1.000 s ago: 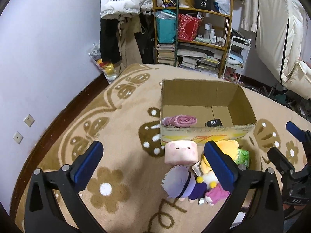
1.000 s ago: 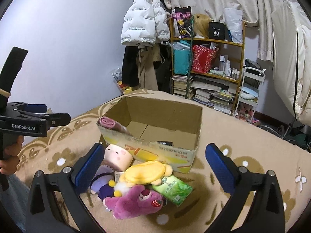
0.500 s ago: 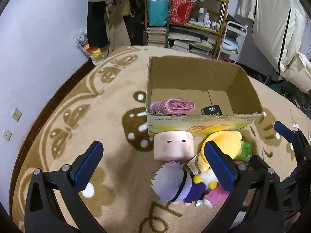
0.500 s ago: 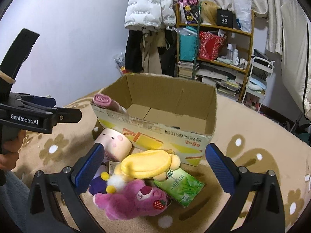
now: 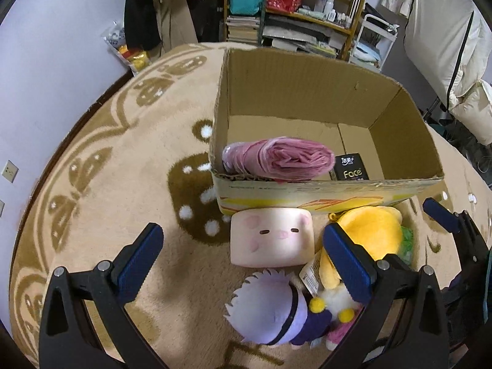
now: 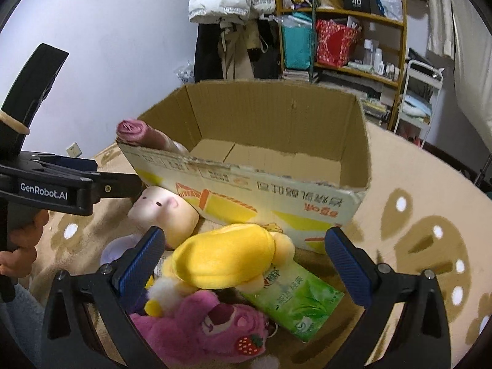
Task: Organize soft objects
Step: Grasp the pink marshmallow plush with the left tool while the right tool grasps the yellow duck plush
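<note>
Both grippers spread wide, left gripper (image 5: 243,258) above the pink cube plush (image 5: 272,236), right gripper (image 6: 244,255) above the yellow plush (image 6: 227,259)

Over the last second both tools moved forward and down toward the pile of toys in front of the box (image 5: 326,190). The left tool (image 5: 243,261) closed in on the pink cube plush (image 5: 272,236), which went from small and distant to lying between its wide-spread fingers. The right tool (image 6: 244,258) dropped over the yellow plush (image 6: 224,258), and the pink bear (image 6: 200,329) slid to the bottom edge of its view.
</note>
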Action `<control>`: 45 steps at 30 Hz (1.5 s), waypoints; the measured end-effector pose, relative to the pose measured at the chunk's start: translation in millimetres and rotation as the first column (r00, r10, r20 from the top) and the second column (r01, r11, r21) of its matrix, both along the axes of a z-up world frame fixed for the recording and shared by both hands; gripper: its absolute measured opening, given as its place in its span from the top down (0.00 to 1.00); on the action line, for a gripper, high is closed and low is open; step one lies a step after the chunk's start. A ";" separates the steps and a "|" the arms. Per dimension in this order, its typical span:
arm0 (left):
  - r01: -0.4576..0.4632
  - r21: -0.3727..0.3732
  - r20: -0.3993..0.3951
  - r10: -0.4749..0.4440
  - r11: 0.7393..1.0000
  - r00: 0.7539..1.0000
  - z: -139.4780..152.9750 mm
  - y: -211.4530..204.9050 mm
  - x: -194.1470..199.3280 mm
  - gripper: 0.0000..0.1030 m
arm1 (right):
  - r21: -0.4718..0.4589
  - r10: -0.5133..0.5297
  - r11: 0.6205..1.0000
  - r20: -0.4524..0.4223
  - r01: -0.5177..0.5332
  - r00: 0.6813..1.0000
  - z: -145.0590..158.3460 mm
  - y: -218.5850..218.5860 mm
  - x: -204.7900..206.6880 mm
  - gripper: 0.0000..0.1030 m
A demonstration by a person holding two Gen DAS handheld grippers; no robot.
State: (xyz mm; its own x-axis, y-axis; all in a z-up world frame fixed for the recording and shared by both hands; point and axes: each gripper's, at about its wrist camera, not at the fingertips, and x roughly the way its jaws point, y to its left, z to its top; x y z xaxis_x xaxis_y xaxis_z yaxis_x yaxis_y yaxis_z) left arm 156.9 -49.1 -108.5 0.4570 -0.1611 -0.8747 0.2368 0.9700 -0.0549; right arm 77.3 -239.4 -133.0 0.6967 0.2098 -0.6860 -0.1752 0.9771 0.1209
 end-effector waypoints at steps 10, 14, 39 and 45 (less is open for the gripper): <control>0.002 -0.019 -0.070 -0.004 1.000 0.998 -26.6 -3.0 16.2 0.01 | 0.041 0.028 0.999 -0.066 -0.025 0.997 -22.5 1.9 12.3 0.00; 0.011 -0.022 -0.094 -0.013 1.000 0.995 -36.7 -5.7 21.3 0.01 | 0.041 0.046 0.998 -0.081 -0.042 0.996 -28.2 3.5 16.2 0.00; 0.025 -0.100 -0.205 -0.045 0.995 0.978 -63.2 -24.4 36.9 0.39 | 0.048 0.099 0.994 -0.116 -0.094 0.988 -39.2 15.3 24.8 0.17; 0.031 -0.063 -0.164 -0.041 0.998 0.986 -52.7 -29.9 29.0 0.52 | 0.091 0.060 0.995 -0.123 -0.049 0.991 -34.7 1.6 17.8 0.21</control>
